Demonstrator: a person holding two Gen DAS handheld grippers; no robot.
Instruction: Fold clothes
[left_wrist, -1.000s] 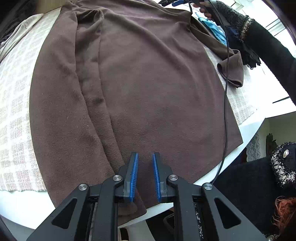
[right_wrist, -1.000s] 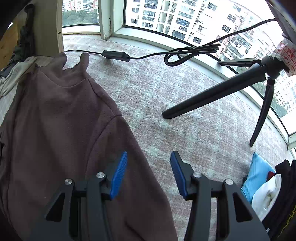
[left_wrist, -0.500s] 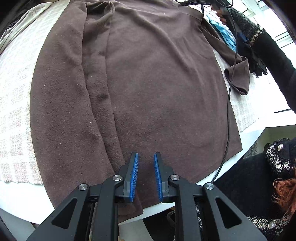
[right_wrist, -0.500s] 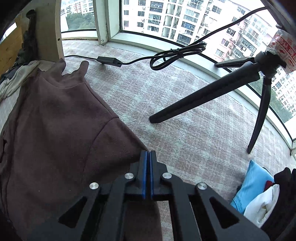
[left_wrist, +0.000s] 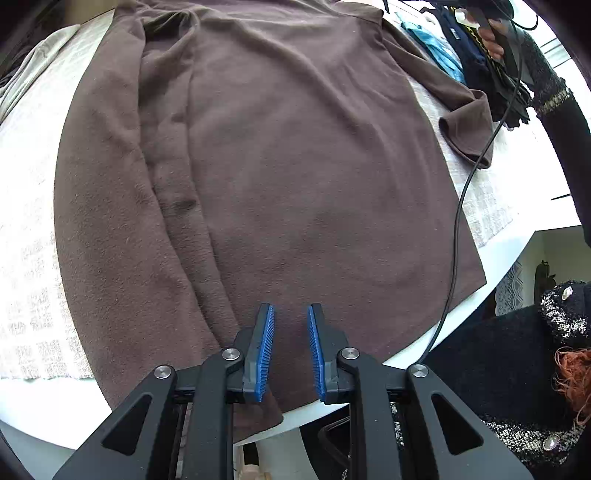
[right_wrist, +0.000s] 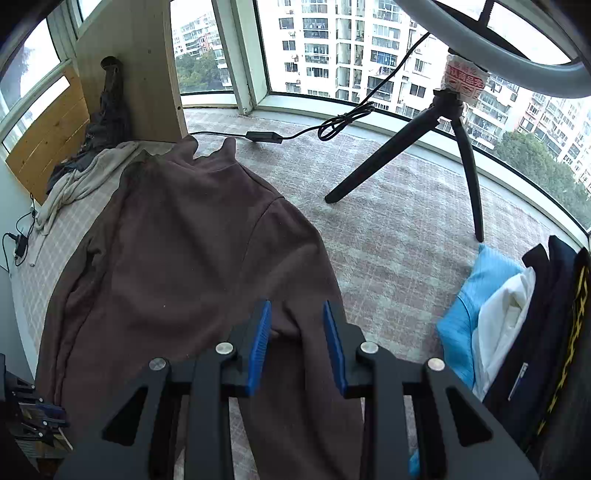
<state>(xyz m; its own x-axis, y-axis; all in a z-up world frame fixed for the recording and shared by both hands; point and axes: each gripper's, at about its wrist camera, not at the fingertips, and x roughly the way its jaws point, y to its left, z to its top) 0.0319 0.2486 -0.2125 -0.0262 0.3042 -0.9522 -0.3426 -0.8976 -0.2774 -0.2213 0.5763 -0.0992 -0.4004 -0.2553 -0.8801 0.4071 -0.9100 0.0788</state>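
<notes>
A brown long-sleeved top (left_wrist: 295, 166) lies spread flat on a checked cloth (left_wrist: 29, 258), hem at the near table edge. Its left sleeve is folded in over the body; its right sleeve (left_wrist: 465, 125) lies out to the right. My left gripper (left_wrist: 290, 332) is open and empty just above the hem. In the right wrist view the same top (right_wrist: 184, 258) shows from the shoulder side. My right gripper (right_wrist: 297, 325) is open and empty above the right sleeve (right_wrist: 295, 280), near the armpit.
A pile of blue, white and dark clothes (right_wrist: 509, 314) lies to the right. A black tripod (right_wrist: 443, 147) and a coiled cable (right_wrist: 332, 125) stand at the back by the window. A beige garment (right_wrist: 81, 177) lies at the far left. A black cable (left_wrist: 458, 221) hangs across the top's right side.
My right gripper closed half a second ago and has now opened again, and it has pulled up and back from the sleeve. The left gripper has stayed open at the hem.
</notes>
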